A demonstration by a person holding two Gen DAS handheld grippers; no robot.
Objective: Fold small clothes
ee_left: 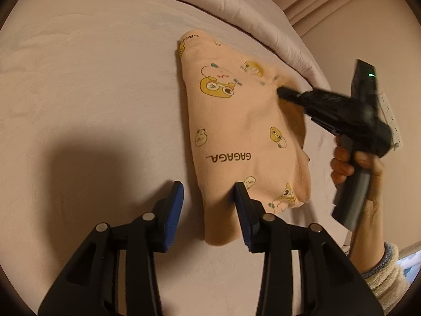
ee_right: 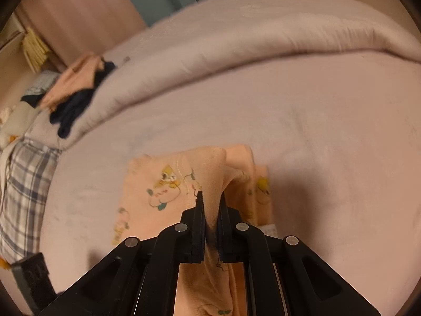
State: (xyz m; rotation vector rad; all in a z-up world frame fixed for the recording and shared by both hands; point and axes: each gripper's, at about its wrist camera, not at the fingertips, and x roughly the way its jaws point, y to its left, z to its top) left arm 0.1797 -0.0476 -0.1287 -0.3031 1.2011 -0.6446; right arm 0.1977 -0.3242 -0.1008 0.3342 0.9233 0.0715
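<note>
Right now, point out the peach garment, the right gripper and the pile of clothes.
peach garment (ee_left: 236, 131): left wrist view, on the flat middle, above the lettering.
right gripper (ee_right: 211, 197): right wrist view, between the jaws' tips, shut on a pinched fold.
pile of clothes (ee_right: 76, 89): right wrist view, on its peach top piece.

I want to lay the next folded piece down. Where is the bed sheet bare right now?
Bare sheet lies left of the peach garment, up to the rolled duvet. The garment's right side is crowded: the right tool pinches it there, close to the duvet. The clothes pile fills the duvet's far end.
</note>
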